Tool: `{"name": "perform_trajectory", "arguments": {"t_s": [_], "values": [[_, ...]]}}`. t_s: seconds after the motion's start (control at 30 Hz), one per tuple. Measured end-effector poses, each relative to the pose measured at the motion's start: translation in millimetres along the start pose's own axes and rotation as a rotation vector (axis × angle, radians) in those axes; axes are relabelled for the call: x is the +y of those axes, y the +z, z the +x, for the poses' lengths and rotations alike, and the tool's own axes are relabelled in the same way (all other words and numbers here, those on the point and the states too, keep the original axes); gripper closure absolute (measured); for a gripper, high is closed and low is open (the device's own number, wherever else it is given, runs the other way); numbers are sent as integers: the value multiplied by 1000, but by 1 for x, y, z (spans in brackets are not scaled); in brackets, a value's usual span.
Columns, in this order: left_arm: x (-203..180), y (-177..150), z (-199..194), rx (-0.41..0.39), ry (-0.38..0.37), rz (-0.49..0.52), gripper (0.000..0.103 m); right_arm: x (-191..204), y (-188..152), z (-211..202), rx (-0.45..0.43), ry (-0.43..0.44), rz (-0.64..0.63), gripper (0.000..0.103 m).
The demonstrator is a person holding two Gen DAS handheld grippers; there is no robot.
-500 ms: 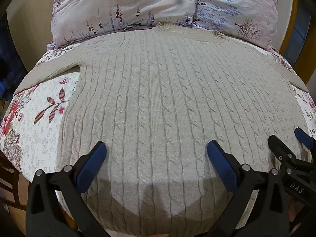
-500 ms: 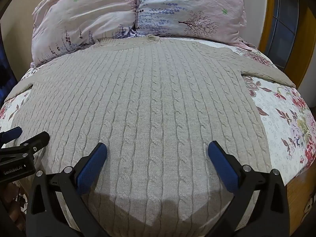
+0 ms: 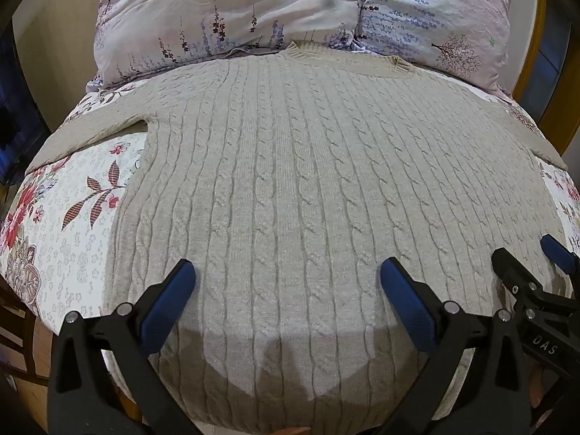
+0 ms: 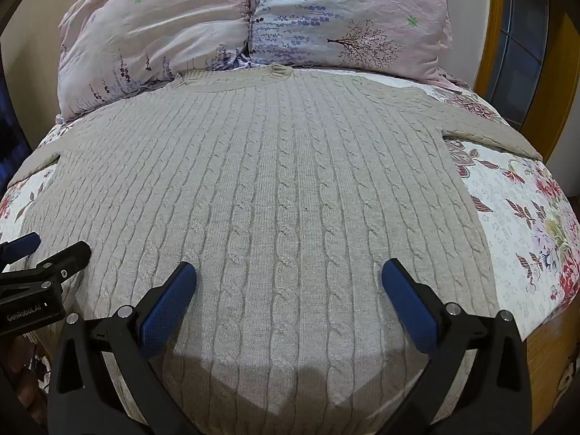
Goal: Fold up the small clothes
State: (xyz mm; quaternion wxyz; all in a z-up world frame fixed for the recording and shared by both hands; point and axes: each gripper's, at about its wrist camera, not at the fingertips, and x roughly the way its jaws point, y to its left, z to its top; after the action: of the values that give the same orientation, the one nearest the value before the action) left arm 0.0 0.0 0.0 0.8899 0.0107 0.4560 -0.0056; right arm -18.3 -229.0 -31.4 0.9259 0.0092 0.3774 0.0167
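A beige cable-knit sweater [image 3: 290, 188] [image 4: 275, 195] lies flat on the bed, collar toward the pillows, sleeves spread out to both sides. My left gripper [image 3: 286, 290] hovers open over the sweater's lower left part, blue pads wide apart, nothing between them. My right gripper [image 4: 288, 286] hangs open over the lower right part, also holding nothing. Each gripper shows at the edge of the other's view: the right gripper [image 3: 533, 264] at the right side, the left gripper [image 4: 50, 250] at the left side. The hem near me lies in shadow.
Two floral pillows [image 3: 290, 11] [image 4: 253, 18] stand against the head of the bed. The flowered bedsheet [image 3: 65, 224] [image 4: 525, 224] shows on both sides of the sweater. A wooden frame [image 4: 489, 36] with a dark window stands at the right.
Both views have shifted only slightly; the grippers stay wide open over the sweater and the sweater lies as before.
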Motion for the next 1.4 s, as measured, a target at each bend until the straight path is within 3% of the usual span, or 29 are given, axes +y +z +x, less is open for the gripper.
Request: {"name": "perform_trajectory", "arguments": {"t_s": [1.4], "values": [[0,0,0,-6,0,0,2,0,0,-1,-3,0,-1,1]]}}
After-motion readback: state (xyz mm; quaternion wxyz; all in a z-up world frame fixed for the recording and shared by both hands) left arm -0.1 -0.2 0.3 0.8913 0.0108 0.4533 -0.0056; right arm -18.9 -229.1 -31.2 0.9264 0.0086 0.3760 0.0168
